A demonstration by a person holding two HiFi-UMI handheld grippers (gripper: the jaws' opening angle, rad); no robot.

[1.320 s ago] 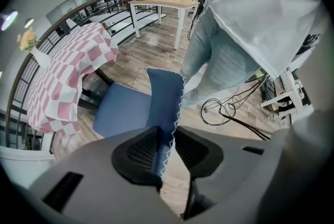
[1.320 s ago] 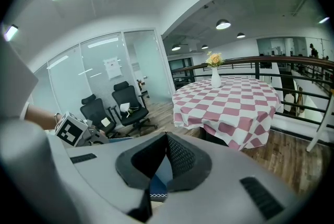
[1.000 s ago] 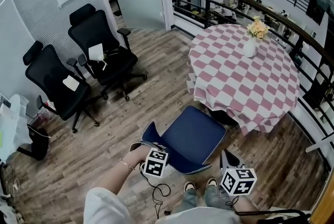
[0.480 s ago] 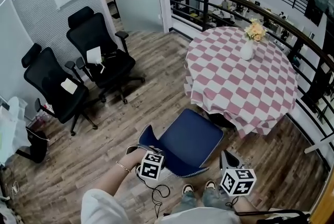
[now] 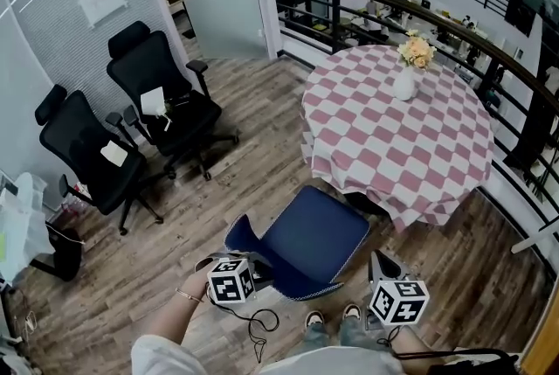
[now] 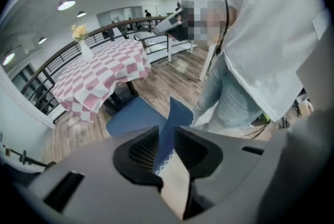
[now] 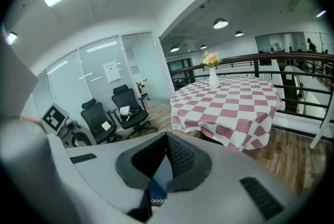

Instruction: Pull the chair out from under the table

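Note:
A blue chair (image 5: 306, 235) with white-trimmed edging stands just off the near edge of the round table (image 5: 397, 128), which wears a pink-and-white checked cloth. My left gripper (image 5: 251, 268) is shut on the left wing of the chair's backrest. In the left gripper view (image 6: 166, 137) the blue fabric (image 6: 176, 116) is pinched between the pads. My right gripper (image 5: 379, 261) sits at the chair's right rear corner. In the right gripper view (image 7: 166, 152) its jaws meet at the tips over a strip of blue, white-trimmed fabric (image 7: 159, 186). The table (image 7: 229, 105) lies straight ahead of it.
Two black office chairs (image 5: 162, 98) (image 5: 92, 155) stand at the left by a glass wall. A white vase of flowers (image 5: 404, 80) sits on the table. A dark railing (image 5: 489, 41) curves behind it. The person's shoes (image 5: 319, 318) are just behind the chair. Bags (image 5: 22, 225) lie far left.
My left gripper has shifted left and lifted, rolling a little, with the chair's backrest still in it. The chair has come slightly away from the table toward me.

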